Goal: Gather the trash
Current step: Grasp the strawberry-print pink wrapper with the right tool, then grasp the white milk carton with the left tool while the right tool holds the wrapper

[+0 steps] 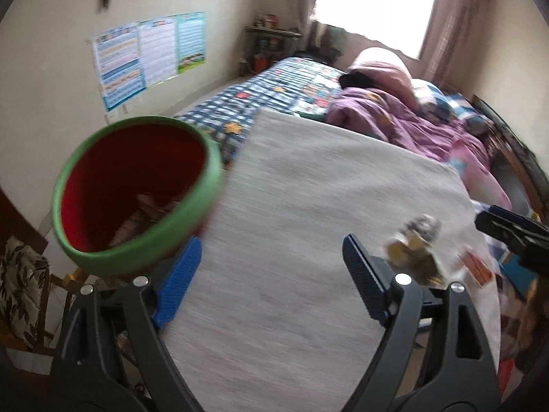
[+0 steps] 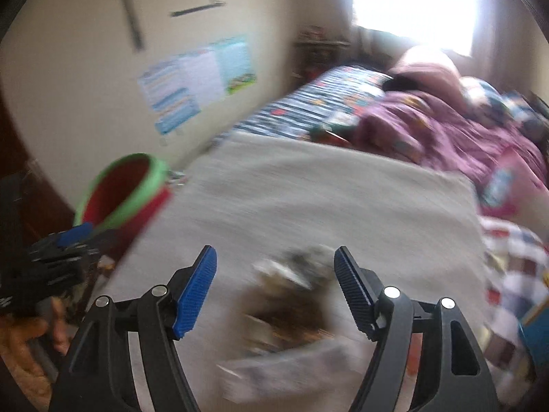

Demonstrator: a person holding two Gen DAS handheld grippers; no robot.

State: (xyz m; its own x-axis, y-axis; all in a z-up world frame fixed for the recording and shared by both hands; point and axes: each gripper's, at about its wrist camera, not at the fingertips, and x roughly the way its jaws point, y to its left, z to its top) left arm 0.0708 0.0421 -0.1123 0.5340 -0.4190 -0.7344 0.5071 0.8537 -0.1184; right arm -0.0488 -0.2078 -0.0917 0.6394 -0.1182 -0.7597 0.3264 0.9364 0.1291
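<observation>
Red bin's [image 1: 137, 192] contents visible only from left wrist.

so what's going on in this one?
Trash pickup on a grey mat laid over a bed. Both grippers are open and empty. The right gripper is lined up over a blurred pile of crumpled wrappers near the mat's front edge, which sit between its fingers but are not gripped. The left gripper is over bare mat beside a red bin with a green rim, which already has some scraps inside. Nothing is being carried.
</observation>
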